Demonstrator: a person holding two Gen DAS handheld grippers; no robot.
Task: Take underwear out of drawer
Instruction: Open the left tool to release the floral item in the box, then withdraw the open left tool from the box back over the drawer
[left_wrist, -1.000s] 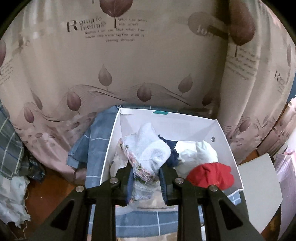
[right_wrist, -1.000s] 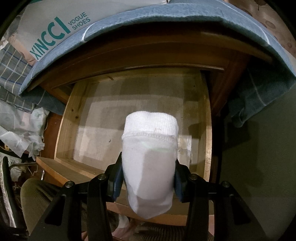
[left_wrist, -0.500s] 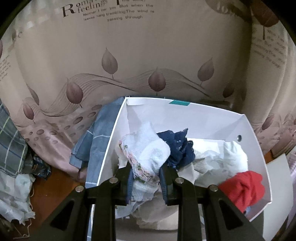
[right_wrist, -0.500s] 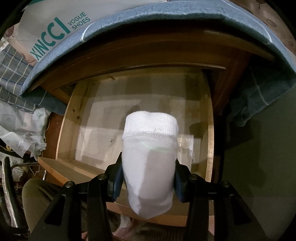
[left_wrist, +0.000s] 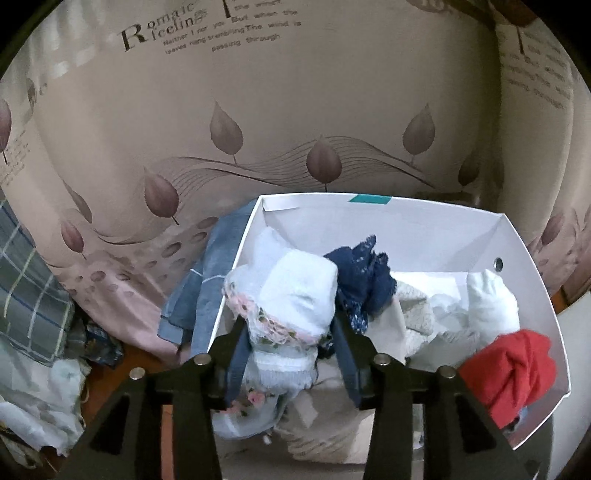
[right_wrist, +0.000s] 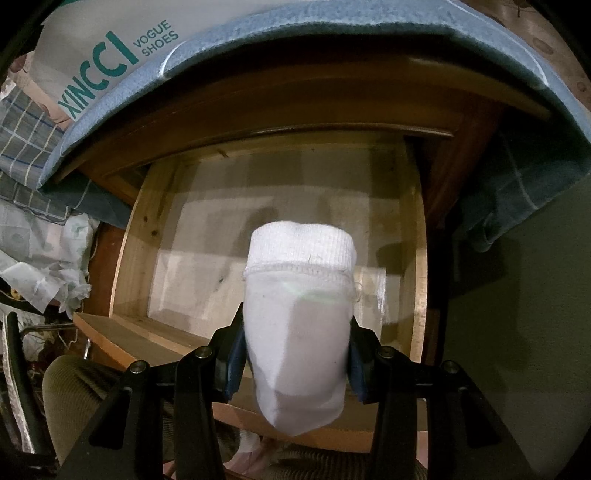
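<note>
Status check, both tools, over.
Left tool shut on floral-trimmed white garment over white box. Right tool shut on white underwear above drawer. Nothing blocking.

A pale curtain printed with mauve leaves and the words "Romantic feelings" fills the wall side of the room. Below it to the left, checked cloth and crumpled white fabric lie heaped on dark reddish wood. Opposite the curtain, a dull green wall stands beside brown wooden furniture. The light is dim and warm.
</note>
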